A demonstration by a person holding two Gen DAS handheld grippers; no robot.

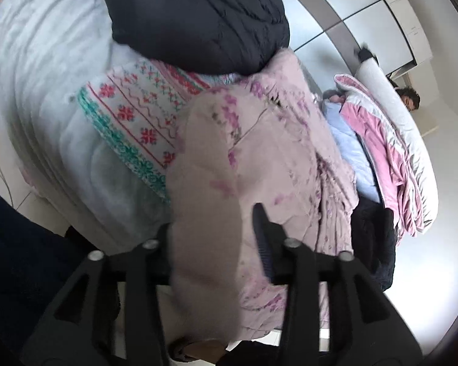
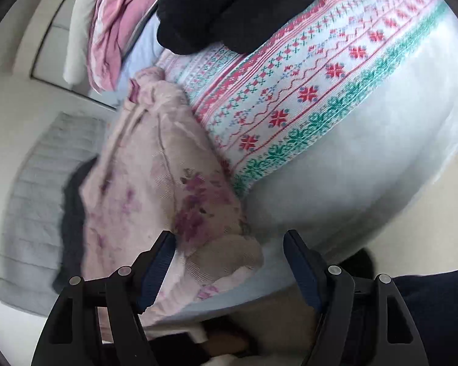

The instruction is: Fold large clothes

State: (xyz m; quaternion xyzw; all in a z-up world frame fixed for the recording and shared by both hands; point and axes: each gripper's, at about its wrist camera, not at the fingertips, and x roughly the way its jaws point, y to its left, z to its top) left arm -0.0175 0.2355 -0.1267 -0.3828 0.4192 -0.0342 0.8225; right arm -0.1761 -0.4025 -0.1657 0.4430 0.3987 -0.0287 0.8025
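A big pale quilt (image 1: pixel 45 91) covers the bed and fills the left of the left wrist view; in the right wrist view the same quilt (image 2: pixel 366 183) swells across the right side. On it lies a white blanket with red and green knitted-style patterns (image 1: pixel 131 122), seen again running diagonally through the right wrist view (image 2: pixel 290 97). At the far end sits a black padded garment (image 1: pixel 198 21), partly overlapping the patterned blanket (image 2: pixel 229 9). To the right in the left wrist view, well apart, there's a heap of pink and white bedding (image 1: pixel 378 140).

Here's the task's piece: the pale pink flowered garment (image 1: pixel 259 158), draped over the near edge of the bed, lying across the patterned blanket's end and hanging toward the camera. In the right wrist view the garment (image 2: pixel 155 177) spills down the left side of the bed, above a grey ribbed mat (image 2: pixel 36 201) on the floor.

The left gripper (image 1: pixel 213 228) has its fingers apart, a blurred fold of the pink cloth between them; whether the pads press on it, I cannot tell. The right gripper (image 2: pixel 229 250) stands with its fingers wide apart, the garment's near edge lying loose between them, clear of the right pad (image 2: pixel 302 268).
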